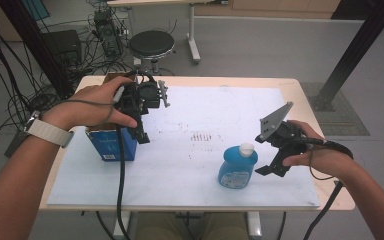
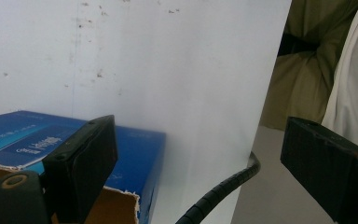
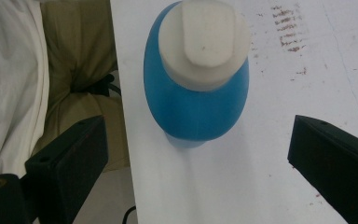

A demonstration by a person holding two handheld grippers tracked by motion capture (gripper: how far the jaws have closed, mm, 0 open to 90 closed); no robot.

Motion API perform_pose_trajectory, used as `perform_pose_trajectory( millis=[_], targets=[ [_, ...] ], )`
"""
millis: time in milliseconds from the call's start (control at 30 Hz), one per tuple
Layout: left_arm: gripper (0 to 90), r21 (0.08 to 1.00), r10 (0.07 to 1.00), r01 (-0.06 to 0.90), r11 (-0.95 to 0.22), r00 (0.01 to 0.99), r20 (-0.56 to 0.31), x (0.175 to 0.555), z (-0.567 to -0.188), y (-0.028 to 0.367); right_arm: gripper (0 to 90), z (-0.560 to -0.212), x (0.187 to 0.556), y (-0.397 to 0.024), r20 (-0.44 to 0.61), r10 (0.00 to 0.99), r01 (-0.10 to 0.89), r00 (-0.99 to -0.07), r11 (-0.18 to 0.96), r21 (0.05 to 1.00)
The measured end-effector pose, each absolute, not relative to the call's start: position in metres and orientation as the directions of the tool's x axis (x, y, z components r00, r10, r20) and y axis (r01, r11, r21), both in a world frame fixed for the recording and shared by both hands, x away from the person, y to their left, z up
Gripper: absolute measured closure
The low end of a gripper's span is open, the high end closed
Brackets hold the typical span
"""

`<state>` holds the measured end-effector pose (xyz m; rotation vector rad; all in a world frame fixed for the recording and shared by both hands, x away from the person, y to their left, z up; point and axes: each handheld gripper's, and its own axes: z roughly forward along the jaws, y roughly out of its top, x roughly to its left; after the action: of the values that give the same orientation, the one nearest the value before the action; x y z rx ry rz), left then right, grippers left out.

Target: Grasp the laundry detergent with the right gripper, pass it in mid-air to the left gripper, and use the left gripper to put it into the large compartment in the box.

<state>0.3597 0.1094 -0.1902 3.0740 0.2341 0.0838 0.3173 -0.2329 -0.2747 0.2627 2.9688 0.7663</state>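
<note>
Both grippers gape; right gripper [image 3: 196, 154] faces the bottle [image 3: 196, 74]; left gripper [image 2: 196, 154] seemingly above the box [image 2: 135, 154].

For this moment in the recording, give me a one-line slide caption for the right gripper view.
Open right tool poised above an upright blue bottle with a white cap, near the white sheet's edge.

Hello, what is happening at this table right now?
A person holds a two-jaw gripper in each hand over a table covered with white paper. The left gripper hovers at the open blue cardboard box, jaws open, one jaw just over the box's edge. The right gripper is beside the blue bottle with a white cap, jaws open and the bottle ahead of them, not gripped. The bottle stands upright near the front edge.
</note>
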Motion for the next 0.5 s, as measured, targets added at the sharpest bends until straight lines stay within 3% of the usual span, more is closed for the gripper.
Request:
perform_pose_trajectory(
  millis=[500],
  targets=[
    [11.5, 0.07, 0.158, 0.155, -0.986, 0.986, 0.051, 0.3592, -0.1912, 0.11, 4.1, -0.2844, 0.3169, -0.232, -0.021, 0.195, 0.159, -0.981, 0.851, 0.5]
  ],
)
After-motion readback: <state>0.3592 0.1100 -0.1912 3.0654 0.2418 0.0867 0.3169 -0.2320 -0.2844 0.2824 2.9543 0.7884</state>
